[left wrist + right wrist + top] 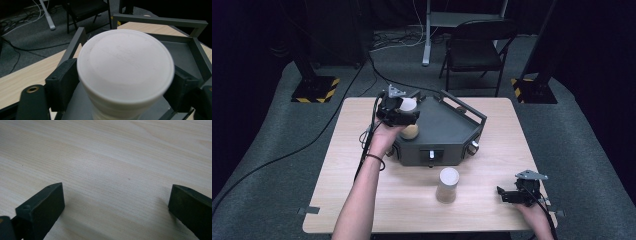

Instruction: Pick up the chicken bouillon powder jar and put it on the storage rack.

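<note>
Here we see the left gripper (125,85) with a white cup (125,72) standing upside down between its two black jaws, its flat base turned toward the camera. The left pad (62,85) lies against the cup's wall; on the right the cup's rim hides the contact, so we cannot tell whether that pad presses. No earlier picture lets us judge more than that the cup sits squarely between the jaws. In the high view the left gripper (398,111) is held above the near-left corner of a dark grey angular tray (447,132), the forearm reaching up from the bottom edge, the wrist bent so the jaws point across the tray. A second, tan cup (409,132) lies just below the white cup (408,104), inside the tray.

The right gripper (116,205) rests low over the wooden table (112,157), its jaws spread wide with only bare wood between them. In the high view it sits at the table's near-right corner (518,192), well apart from an upright tan cup (447,185) standing in front of the tray.
</note>
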The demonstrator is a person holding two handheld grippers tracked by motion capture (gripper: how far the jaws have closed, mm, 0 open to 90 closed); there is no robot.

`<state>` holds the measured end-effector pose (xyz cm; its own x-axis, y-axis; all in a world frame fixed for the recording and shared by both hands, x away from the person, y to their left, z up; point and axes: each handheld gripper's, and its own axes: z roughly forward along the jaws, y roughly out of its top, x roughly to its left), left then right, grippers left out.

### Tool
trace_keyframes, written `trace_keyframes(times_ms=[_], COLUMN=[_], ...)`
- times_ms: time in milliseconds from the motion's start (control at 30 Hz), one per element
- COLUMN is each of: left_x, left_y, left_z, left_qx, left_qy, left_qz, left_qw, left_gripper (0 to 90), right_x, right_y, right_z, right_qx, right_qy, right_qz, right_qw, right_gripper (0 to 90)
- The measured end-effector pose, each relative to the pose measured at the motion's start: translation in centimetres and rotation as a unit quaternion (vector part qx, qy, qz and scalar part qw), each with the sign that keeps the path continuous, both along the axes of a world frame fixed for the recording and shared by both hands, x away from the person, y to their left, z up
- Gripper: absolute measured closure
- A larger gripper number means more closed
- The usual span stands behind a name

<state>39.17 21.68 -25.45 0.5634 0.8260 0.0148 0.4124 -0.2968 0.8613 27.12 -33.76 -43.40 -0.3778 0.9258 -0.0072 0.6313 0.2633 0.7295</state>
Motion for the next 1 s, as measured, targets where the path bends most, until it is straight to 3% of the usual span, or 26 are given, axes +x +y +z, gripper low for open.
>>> trace_keyframes(times_ms=[100,233,300,400,500,733,767,900,1000], left_x=[-0.6,-2.4,-2.8,-4.5,-5.3,-8.4,-9.1,-9.9,-10.9], left_y=[0.6,2.0,2.5,4.6,5.3,7.5,8.0,8.7,9.7], left_z=[0.2,0.7,0.6,-0.3,-0.8,-3.7,-4.6,-6.0,-7.9], left_qx=[-0.006,0.006,0.005,-0.01,-0.004,-0.003,0.0,-0.002,-0.012], left_qy=[-0.004,-0.012,-0.017,-0.024,-0.025,-0.038,-0.039,-0.037,-0.034], left_qz=[-0.004,-0.006,-0.006,-0.005,-0.002,0.005,0.007,0.009,0.01], left_qw=[1.0,0.9999,0.9998,0.9997,0.9997,0.9993,0.9992,0.9993,0.9993], left_gripper=[16.5,12.6,12.7,11.9,11.6,10.3,10.1,9.9,9.9], right_x=[0.0,0.0,0.0,0.0,0.0,0.0,0.0,0.0,0.0], right_y=[0.0,0.0,0.0,0.0,0.0,0.0,0.0,0.0,0.1], right_z=[0.0,0.0,0.0,0.0,0.0,0.0,0.0,0.0,0.0], right_qx=[0.0,0.0,0.0,0.0,0.0,0.0,0.0,0.0,0.0], right_qy=[0.0,0.001,0.001,0.001,0.0,0.0,0.0,0.0,0.0], right_qz=[0.0,-0.001,-0.001,-0.001,0.0,-0.001,-0.001,-0.001,-0.001], right_qw=[1.0,1.0,1.0,1.0,1.0,1.0,1.0,1.0,1.0], right_gripper=[0.0,0.0,0.0,0.0,0.0,0.0,0.0,0.0,0.0])
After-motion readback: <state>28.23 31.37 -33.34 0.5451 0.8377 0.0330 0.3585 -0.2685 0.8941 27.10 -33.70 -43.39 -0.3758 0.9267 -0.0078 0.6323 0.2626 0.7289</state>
